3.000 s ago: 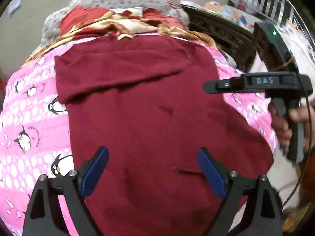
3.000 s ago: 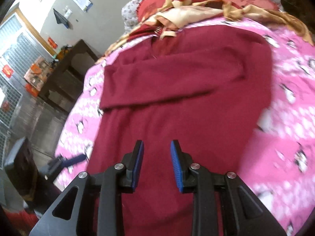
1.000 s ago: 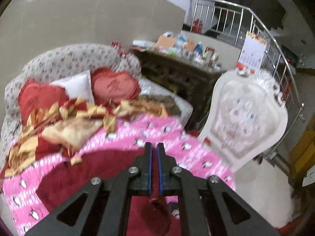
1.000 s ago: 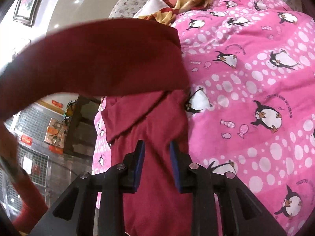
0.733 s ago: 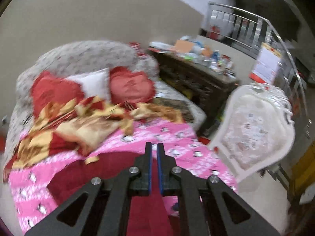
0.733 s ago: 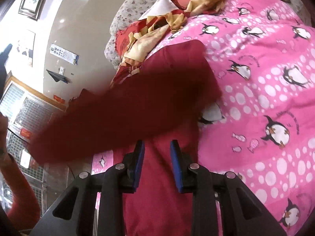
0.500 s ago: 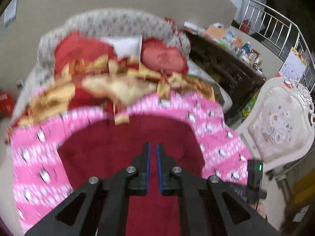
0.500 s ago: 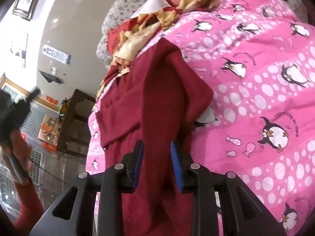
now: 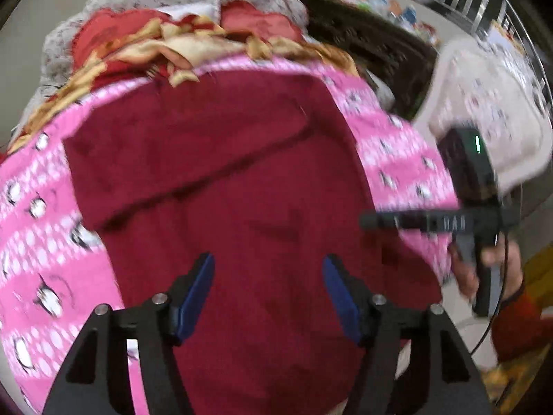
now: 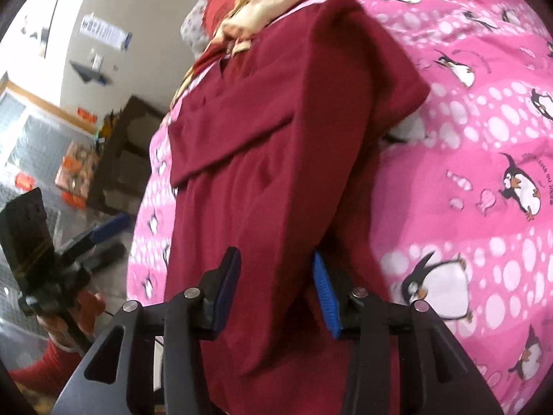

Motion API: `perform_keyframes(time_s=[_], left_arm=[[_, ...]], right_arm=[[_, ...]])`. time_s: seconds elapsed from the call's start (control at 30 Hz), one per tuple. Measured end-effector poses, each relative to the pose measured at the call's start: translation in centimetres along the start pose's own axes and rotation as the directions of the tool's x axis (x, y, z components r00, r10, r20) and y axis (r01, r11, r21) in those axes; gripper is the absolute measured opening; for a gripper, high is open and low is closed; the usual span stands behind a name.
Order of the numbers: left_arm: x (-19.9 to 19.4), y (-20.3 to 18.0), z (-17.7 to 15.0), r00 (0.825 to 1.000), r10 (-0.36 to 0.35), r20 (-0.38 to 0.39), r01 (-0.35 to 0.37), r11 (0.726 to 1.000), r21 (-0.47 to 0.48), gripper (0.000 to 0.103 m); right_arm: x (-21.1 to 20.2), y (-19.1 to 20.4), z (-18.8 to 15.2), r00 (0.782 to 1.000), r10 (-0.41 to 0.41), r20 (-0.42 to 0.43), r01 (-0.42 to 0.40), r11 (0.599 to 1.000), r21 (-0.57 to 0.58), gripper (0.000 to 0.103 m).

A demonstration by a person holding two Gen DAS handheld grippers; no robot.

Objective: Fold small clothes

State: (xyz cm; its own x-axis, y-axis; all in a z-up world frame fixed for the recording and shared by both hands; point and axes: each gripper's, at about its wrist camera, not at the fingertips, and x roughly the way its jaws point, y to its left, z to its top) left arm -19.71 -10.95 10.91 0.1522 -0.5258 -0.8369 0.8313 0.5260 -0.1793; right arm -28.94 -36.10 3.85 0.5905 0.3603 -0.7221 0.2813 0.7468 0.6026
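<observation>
A dark red garment (image 9: 242,186) lies on a pink penguin-print bedspread (image 9: 38,242), with a sleeve folded across its upper part. My left gripper (image 9: 268,283) is open and empty just above the garment's lower half. My right gripper (image 10: 276,276) is open above the same garment (image 10: 276,145), with a fold of the cloth rising between its blue pads; I cannot tell whether they touch it. The right gripper also shows at the right of the left wrist view (image 9: 376,222). The left gripper shows at the far left of the right wrist view (image 10: 100,231).
A red and gold blanket (image 9: 166,48) and red cushions lie at the head of the bed. A dark wooden cabinet (image 9: 373,45) and a white padded chair (image 9: 490,103) stand to the right of the bed. The pink bedspread (image 10: 484,173) spreads to the right of the garment.
My left gripper has opened and dropped back low over the garment. The raised part of the garment now lies folded over. My right gripper has opened wider.
</observation>
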Motion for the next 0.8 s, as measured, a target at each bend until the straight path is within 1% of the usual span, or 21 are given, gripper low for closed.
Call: perform_keyframes(time_s=[0.07, 0.13, 0.2, 0.23, 0.27, 0.33, 0.4, 0.43, 0.5, 0.57, 0.63, 0.7, 0.8], left_arm=[[0.2, -0.8, -1.5, 1.000, -0.009, -0.016, 0.009, 0.999, 0.035, 0.069], [0.5, -1.8, -2.5, 0.999, -0.013, -0.029, 0.015, 0.997, 0.074, 0.070], [0.8, -2.5, -3.2, 0.999, -0.012, -0.035, 0.015, 0.995, 0.099, 0.071], [0.9, -3.0, -3.4, 0.999, -0.009, -0.033, 0.012, 0.993, 0.114, 0.071], [0.9, -3.4, -3.6, 1.000, -0.006, -0.028, 0.009, 0.992, 0.125, 0.071], [0.8, -3.9, -3.8, 1.000, -0.008, -0.022, 0.011, 0.989, 0.145, 0.073], [0.8, -4.4, -4.1, 1.000, -0.003, -0.012, 0.005, 0.986, 0.169, 0.079], [0.9, -4.4, -4.2, 1.000, 0.011, -0.004, -0.010, 0.985, 0.174, 0.079], [1.1, -4.2, -4.2, 1.000, 0.020, -0.006, -0.019, 0.988, 0.156, 0.079], [1.1, -4.0, -4.6, 1.000, -0.013, -0.017, 0.015, 0.992, 0.127, 0.079], [1.1, -4.3, -4.9, 0.998, -0.053, -0.030, 0.056, 0.990, 0.128, 0.079], [1.1, -5.3, -5.4, 0.998, -0.055, -0.031, 0.060, 0.982, 0.180, 0.079], [1.7, -6.7, -5.8, 0.998, -0.035, -0.042, 0.044, 0.970, 0.240, 0.079]], right_arm=[[-0.1, 0.5, -0.6, 1.000, -0.007, -0.001, 0.007, 1.000, -0.022, 0.049], [0.1, 0.9, -0.8, 1.000, 0.003, -0.002, -0.003, 0.999, -0.039, 0.049], [0.8, 1.6, -0.3, 1.000, 0.003, -0.002, -0.003, 0.997, -0.079, 0.043], [1.1, 1.9, 0.0, 1.000, 0.003, -0.006, -0.003, 0.996, -0.094, 0.038], [1.6, 2.4, 0.5, 1.000, 0.004, -0.008, -0.005, 0.994, -0.108, 0.036], [2.2, 3.1, 1.5, 0.999, 0.048, -0.001, -0.048, 0.993, -0.108, 0.033], [3.1, 3.6, 2.9, 0.993, 0.114, 0.003, -0.114, 0.990, -0.083, 0.033], [4.0, 4.1, 3.5, 0.993, 0.115, -0.003, -0.115, 0.990, -0.078, 0.033], [5.1, 4.4, 4.1, 0.997, 0.077, -0.009, -0.078, 0.994, -0.083, 0.033], [5.7, 4.4, 4.1, 0.997, 0.076, -0.020, -0.078, 0.994, -0.078, 0.033], [6.0, 4.2, 3.8, 0.997, 0.073, -0.027, -0.075, 0.995, -0.071, 0.033], [5.6, 3.9, 3.5, 0.998, 0.057, -0.033, -0.059, 0.996, -0.059, 0.033], [3.3, 3.4, 3.0, 0.994, 0.107, -0.005, -0.107, 0.994, -0.038, 0.033]])
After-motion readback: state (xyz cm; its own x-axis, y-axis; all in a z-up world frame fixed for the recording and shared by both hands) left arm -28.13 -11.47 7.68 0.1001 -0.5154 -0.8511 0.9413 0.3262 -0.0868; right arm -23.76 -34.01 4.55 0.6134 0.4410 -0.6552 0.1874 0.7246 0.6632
